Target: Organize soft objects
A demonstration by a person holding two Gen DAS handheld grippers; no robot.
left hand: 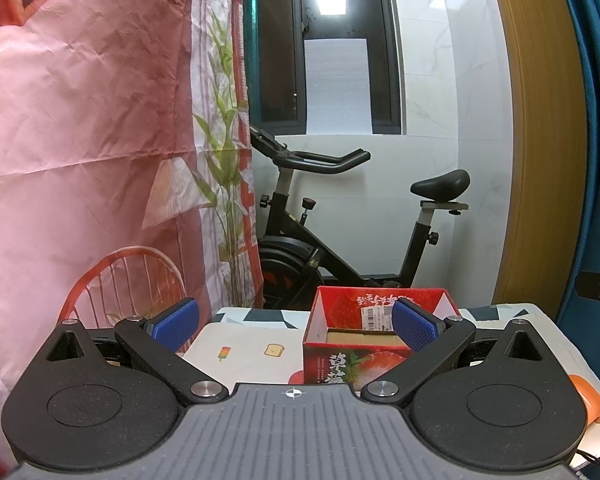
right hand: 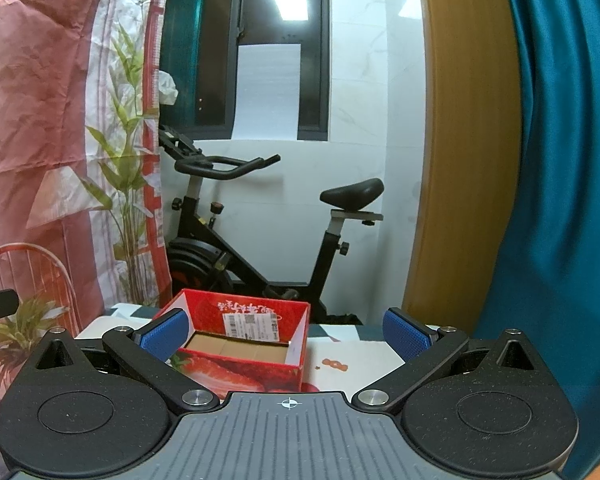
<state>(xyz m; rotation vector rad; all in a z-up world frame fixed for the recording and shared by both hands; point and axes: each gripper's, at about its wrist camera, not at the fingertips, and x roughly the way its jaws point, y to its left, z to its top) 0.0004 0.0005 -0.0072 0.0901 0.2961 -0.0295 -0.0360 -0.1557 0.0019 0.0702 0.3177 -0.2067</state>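
Observation:
A red strawberry-printed cardboard box (left hand: 352, 356) stands open-topped on the table, its brown bottom bare. My left gripper (left hand: 296, 326) is open above the near table, its right blue pad in front of the box's right wall. The same box (right hand: 244, 356) shows in the right wrist view, ahead and slightly left. My right gripper (right hand: 286, 334) is open too, its left pad overlapping the box's left corner. An orange soft object (left hand: 588, 402) peeks out at the table's right edge, mostly hidden by the left gripper body. Nothing sits between either pair of fingers.
The table wears a white cloth (left hand: 244, 352) with small food prints. A black exercise bike (left hand: 340, 236) stands behind the table. A pink printed backdrop (left hand: 80, 140) hangs at left, a teal curtain (right hand: 560, 160) at right beside a wooden frame (right hand: 460, 140).

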